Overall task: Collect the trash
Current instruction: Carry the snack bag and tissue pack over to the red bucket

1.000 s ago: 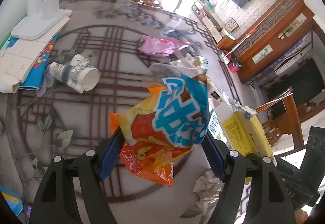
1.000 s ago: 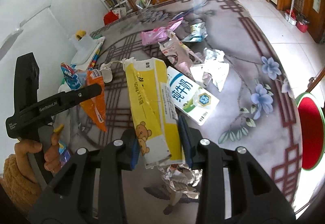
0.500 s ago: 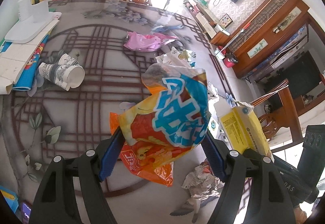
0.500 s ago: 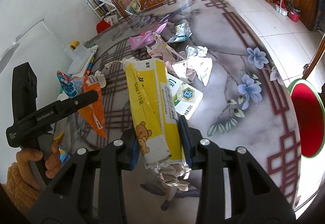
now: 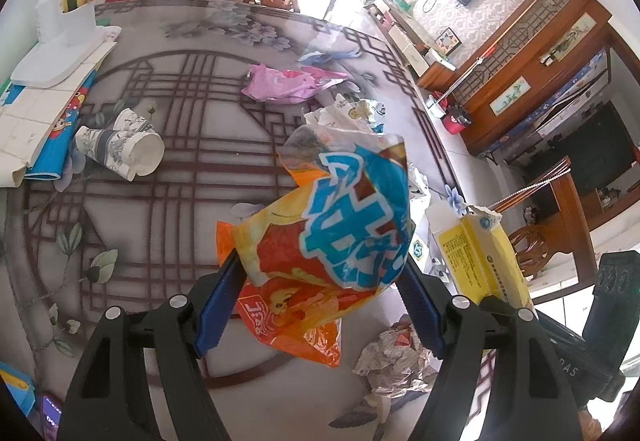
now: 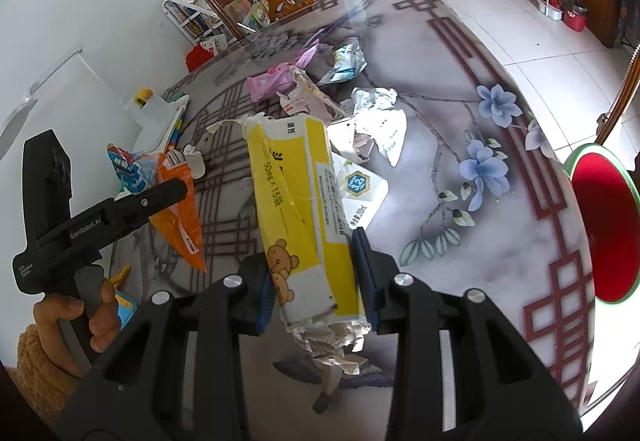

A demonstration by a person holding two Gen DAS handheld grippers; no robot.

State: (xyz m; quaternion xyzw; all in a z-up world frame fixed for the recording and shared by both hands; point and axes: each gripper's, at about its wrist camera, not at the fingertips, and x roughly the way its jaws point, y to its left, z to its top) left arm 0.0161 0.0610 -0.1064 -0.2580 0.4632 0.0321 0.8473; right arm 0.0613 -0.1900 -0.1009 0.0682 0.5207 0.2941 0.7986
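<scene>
- above the counter, both tongs carry trash clear of its surface.
- the left tongs stand fairly wide, pads pressed on a puffy orange and blue snack bag, with an orange wrapper hanging beneath it.
- the right tongs are drawn narrow on a yellow carton, gripped near its torn lower end.
- judged by looks, the bag is light, slick and crushable, so hold it across the body; the carton is stiffer and best pinched across its flat sides.
- on the counter beyond the carton lie a pink wrapper, crumpled paper and toppled paper cups.
</scene>
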